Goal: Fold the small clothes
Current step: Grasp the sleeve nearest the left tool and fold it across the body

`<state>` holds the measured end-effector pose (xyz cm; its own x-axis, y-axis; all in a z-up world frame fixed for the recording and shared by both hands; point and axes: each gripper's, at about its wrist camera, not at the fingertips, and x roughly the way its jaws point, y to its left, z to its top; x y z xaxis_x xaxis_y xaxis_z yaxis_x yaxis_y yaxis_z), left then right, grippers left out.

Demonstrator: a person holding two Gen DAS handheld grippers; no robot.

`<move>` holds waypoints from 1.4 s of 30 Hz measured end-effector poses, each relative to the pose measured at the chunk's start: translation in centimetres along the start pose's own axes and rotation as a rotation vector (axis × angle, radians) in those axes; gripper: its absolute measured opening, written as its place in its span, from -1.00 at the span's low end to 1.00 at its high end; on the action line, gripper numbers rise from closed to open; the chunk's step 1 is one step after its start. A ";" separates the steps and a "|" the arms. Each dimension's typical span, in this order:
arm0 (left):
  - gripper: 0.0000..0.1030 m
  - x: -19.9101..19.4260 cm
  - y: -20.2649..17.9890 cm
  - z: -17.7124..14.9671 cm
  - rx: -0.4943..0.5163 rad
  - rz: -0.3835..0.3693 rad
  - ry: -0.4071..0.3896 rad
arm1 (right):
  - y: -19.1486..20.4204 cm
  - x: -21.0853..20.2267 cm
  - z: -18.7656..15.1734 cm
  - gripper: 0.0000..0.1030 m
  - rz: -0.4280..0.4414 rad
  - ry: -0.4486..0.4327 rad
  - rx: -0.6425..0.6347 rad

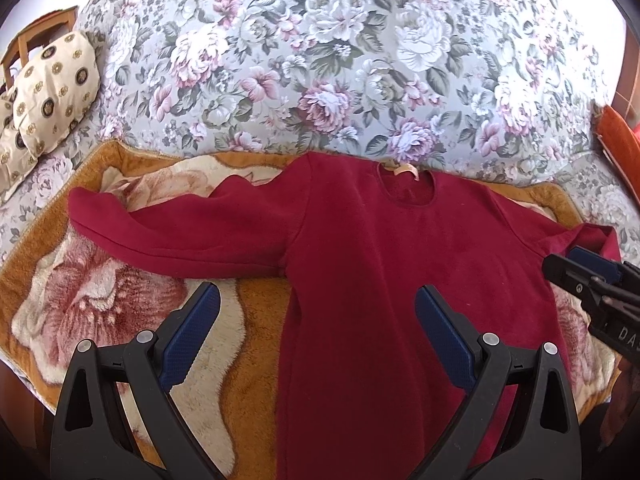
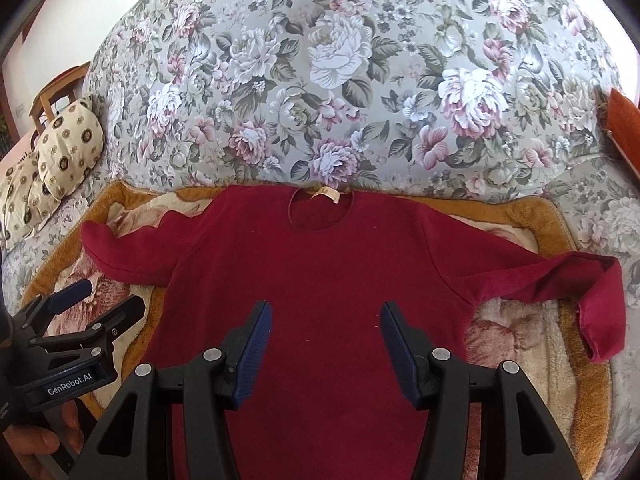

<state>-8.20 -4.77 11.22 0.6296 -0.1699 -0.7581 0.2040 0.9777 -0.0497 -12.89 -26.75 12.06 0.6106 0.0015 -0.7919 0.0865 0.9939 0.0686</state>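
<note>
A dark red long-sleeved top (image 1: 360,248) lies flat, neck away from me, on an orange floral blanket (image 1: 100,300); it also shows in the right wrist view (image 2: 320,272). Its left sleeve (image 1: 180,232) stretches out to the left. Its right sleeve (image 2: 600,300) bends back at the cuff. My left gripper (image 1: 318,312) is open and empty over the top's left side edge. My right gripper (image 2: 326,324) is open and empty above the middle of the top. Each gripper shows at the edge of the other's view: right gripper (image 1: 592,280), left gripper (image 2: 92,304).
The blanket (image 2: 520,208) covers a floral sofa seat with the sofa back (image 1: 340,60) behind it. A cream patterned cushion (image 1: 52,92) lies at the left end. An orange cushion (image 1: 624,144) sits at the right. A wooden chair (image 2: 52,96) stands behind the left end.
</note>
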 end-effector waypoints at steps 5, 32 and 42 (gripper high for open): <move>0.92 0.9 1.0 0.2 -0.011 0.015 0.008 | 1.4 1.8 0.5 0.05 0.012 0.016 -0.027; 0.92 10.7 28.6 2.3 -0.746 0.079 0.051 | 9.8 15.7 4.3 0.05 0.104 0.141 -0.128; -0.76 12.1 29.8 2.6 -0.793 0.029 0.005 | 9.3 16.7 4.1 0.05 0.137 0.160 -0.100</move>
<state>7.44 21.95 2.29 0.6225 -0.1442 -0.7692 -0.4085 0.7785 -0.4765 1.40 -17.96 1.96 0.4779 0.1465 -0.8661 -0.0721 0.9892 0.1276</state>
